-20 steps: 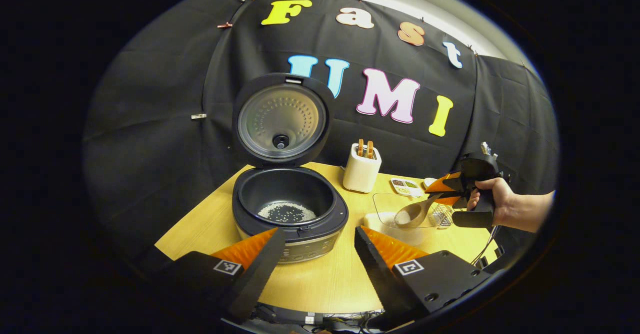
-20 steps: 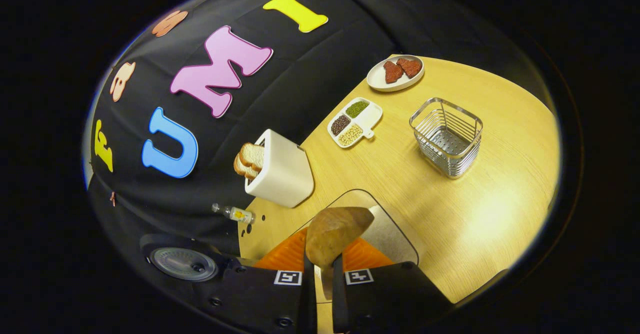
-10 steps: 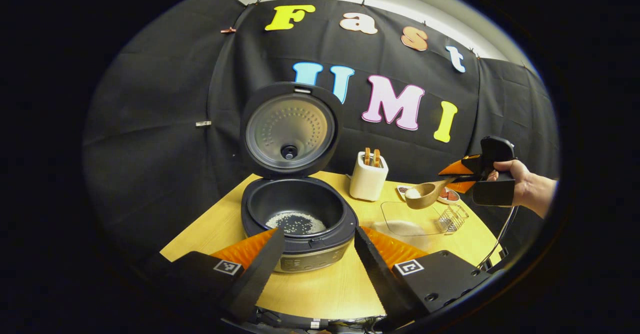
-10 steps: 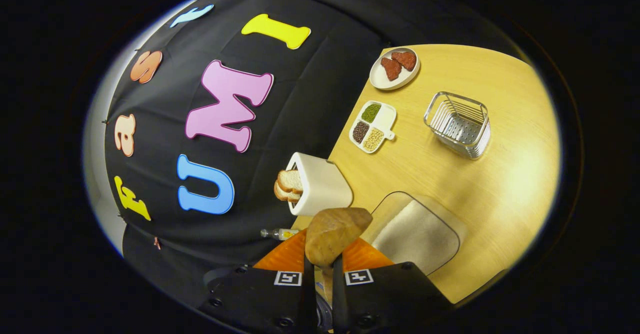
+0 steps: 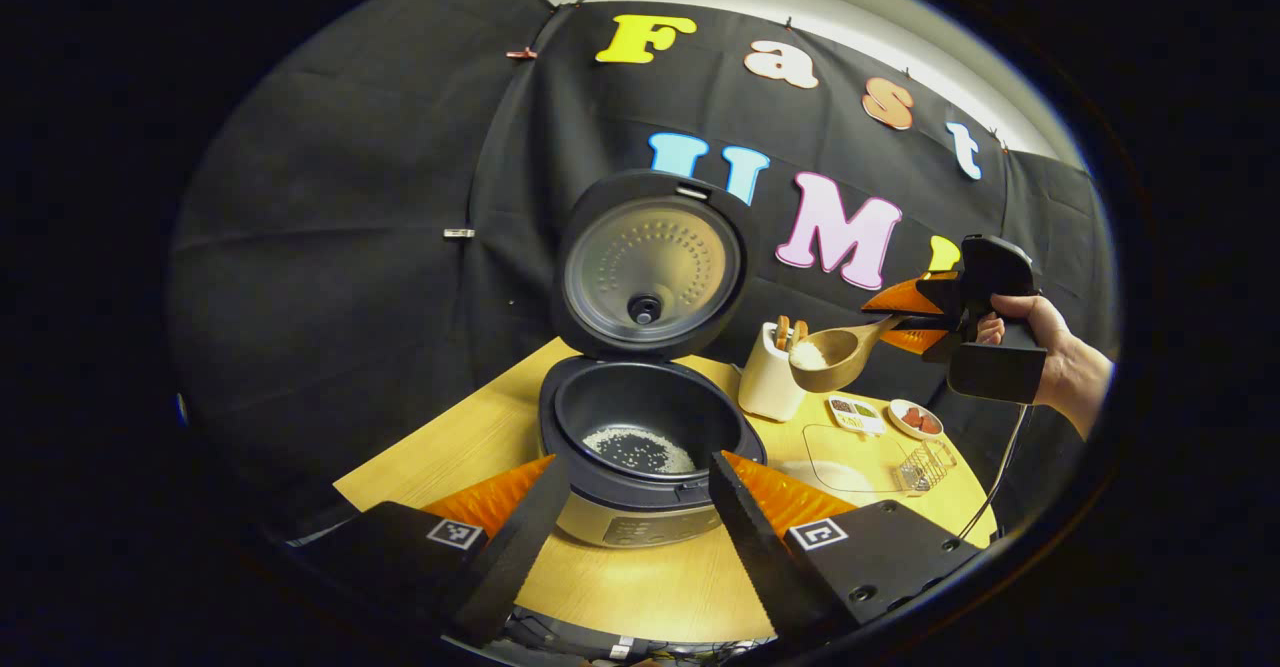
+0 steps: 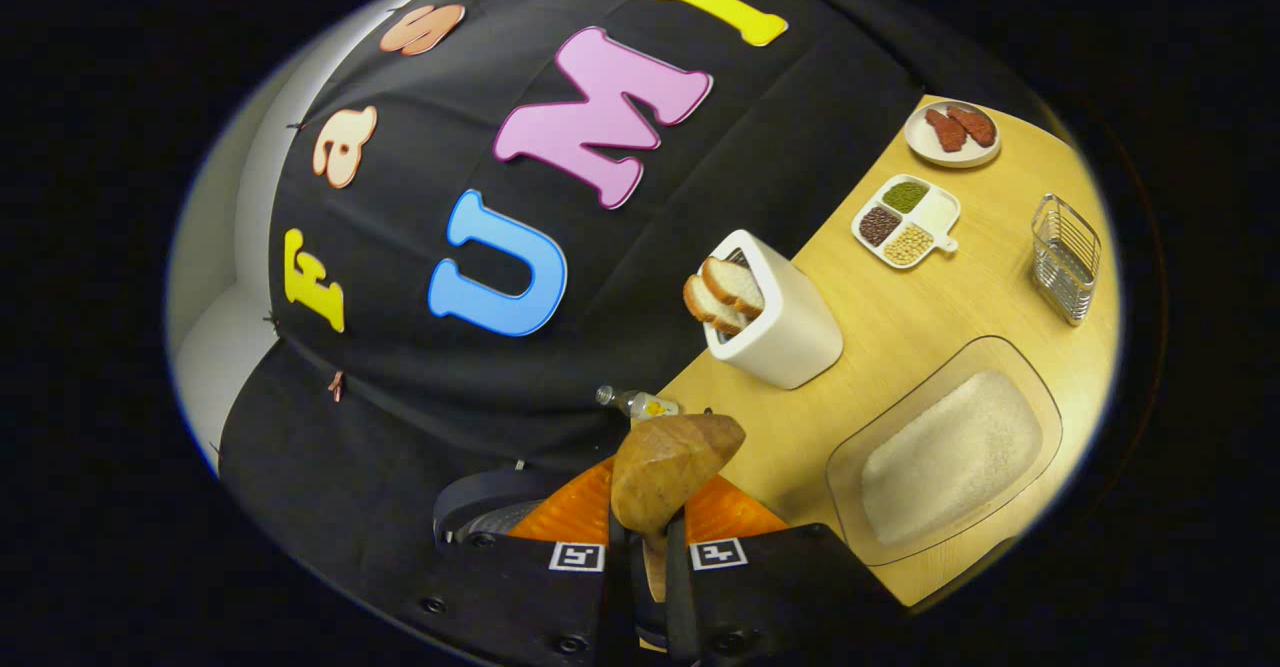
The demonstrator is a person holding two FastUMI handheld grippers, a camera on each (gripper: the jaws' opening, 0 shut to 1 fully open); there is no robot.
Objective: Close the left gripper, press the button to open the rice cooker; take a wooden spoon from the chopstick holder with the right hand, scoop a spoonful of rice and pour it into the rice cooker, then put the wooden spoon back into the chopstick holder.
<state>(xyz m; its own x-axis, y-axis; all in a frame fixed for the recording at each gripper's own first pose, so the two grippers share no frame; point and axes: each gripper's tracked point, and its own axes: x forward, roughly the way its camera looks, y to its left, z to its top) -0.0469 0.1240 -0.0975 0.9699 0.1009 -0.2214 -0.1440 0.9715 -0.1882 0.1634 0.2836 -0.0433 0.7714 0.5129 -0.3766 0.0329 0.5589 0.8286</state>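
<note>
The rice cooker [image 5: 640, 417] stands open on the table, lid [image 5: 650, 262] upright, with a thin layer of rice [image 5: 640, 449] in its dark pot. My left gripper [image 5: 635, 537] hangs open just in front of it, fingers spread and holding nothing. A hand carries my right gripper [image 5: 915, 312] in the air to the right of the cooker, shut on the handle of the wooden spoon [image 5: 835, 355], whose bowl holds rice. In the right gripper view the spoon's underside [image 6: 670, 472] rises from between the fingers of the right gripper [image 6: 648, 557]. The wire chopstick holder [image 6: 1065, 257] stands empty.
A clear tray of rice [image 6: 950, 457] lies below the spoon. A white toaster [image 6: 780, 312] with bread slices stands by the wall. A compartment dish of beans [image 6: 905, 222] and a small plate [image 6: 952, 132] sit behind it. A small bottle [image 6: 640, 404] lies at the table's edge.
The right gripper has lifted the spoon with rice out of the tray and carried it up and toward the cooker. The left gripper view has swung left; its fingers stay open.
</note>
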